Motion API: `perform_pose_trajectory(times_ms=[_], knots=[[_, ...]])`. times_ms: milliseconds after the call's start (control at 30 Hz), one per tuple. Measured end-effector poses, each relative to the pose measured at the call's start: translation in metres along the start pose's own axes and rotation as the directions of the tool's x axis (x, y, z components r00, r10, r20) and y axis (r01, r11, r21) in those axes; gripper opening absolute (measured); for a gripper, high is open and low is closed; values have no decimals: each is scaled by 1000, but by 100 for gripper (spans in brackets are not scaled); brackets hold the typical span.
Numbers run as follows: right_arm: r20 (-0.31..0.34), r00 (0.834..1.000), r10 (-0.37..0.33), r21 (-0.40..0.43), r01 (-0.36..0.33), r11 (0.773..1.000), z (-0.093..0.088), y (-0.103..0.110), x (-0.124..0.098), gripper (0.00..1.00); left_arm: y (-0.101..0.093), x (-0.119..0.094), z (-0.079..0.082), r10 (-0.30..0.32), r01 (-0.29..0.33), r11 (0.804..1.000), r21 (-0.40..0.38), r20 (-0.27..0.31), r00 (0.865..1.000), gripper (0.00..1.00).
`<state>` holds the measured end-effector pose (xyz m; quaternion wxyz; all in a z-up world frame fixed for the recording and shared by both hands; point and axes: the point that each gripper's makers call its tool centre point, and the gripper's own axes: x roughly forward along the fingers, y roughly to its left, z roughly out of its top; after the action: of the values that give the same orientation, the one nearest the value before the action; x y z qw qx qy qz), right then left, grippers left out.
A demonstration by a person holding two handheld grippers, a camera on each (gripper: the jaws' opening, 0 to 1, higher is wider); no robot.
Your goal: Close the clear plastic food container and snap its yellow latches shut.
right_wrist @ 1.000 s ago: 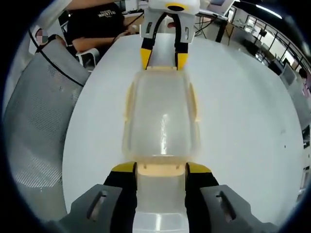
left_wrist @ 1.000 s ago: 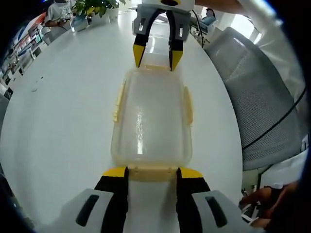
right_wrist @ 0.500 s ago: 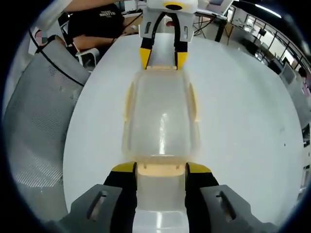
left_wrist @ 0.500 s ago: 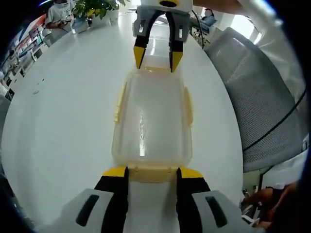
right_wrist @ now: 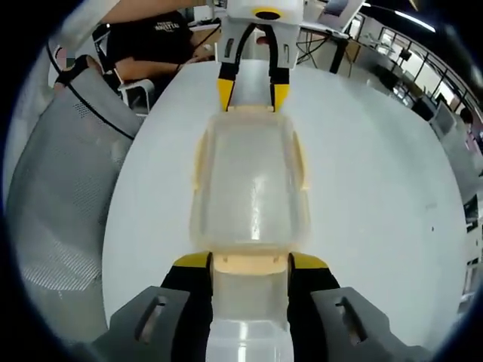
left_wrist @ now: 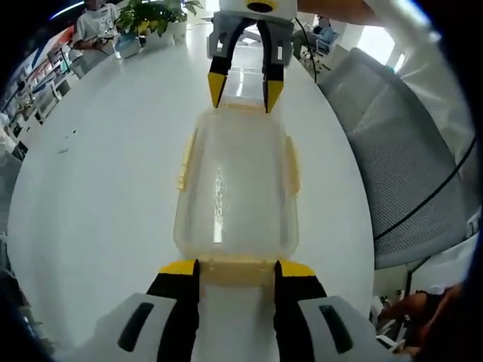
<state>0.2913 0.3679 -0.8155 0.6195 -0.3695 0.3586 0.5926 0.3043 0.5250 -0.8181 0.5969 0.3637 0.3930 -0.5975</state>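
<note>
White round table (left_wrist: pixel 98 188), grey mesh chair (left_wrist: pixel 407 166) at 3 o'clock. Left gripper view: left gripper (left_wrist: pixel 235 269) spread, straddling near yellow latch (left_wrist: pixel 235 268) of clear container (left_wrist: pixel 235 181); plants (left_wrist: pixel 151 11) at 11. Right gripper view: right gripper (right_wrist: pixel 249 264) spread, astride opposite latch (right_wrist: pixel 249 262); seated person (right_wrist: pixel 151 38) at 11.

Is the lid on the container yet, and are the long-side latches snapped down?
Lid is on: it covers the clear container. The side latches flare outward, apparently unsnapped. Cannot tell for the end latches.
</note>
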Motion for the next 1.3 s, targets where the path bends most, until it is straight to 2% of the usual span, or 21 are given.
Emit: perform_pose_trajectory(times_ms=[367, 700, 1300], knots=[[6, 1000, 0, -14, 0, 1000, 7, -3, -17, 35, -3, -12, 7, 4, -4, 1000, -10, -6, 1000, 34], [12, 1000, -8, -21, 8, 1000, 7, -6, -30, 35, -4, -24, 22, 16, -16, 1000, -3, 4, 1000, 34], [19, 1000, -14, -11, 14, 1000, -7, -2, -57, 35, -7, -25, 53, 21, -21, 1000, 17, -4, 1000, 34]])
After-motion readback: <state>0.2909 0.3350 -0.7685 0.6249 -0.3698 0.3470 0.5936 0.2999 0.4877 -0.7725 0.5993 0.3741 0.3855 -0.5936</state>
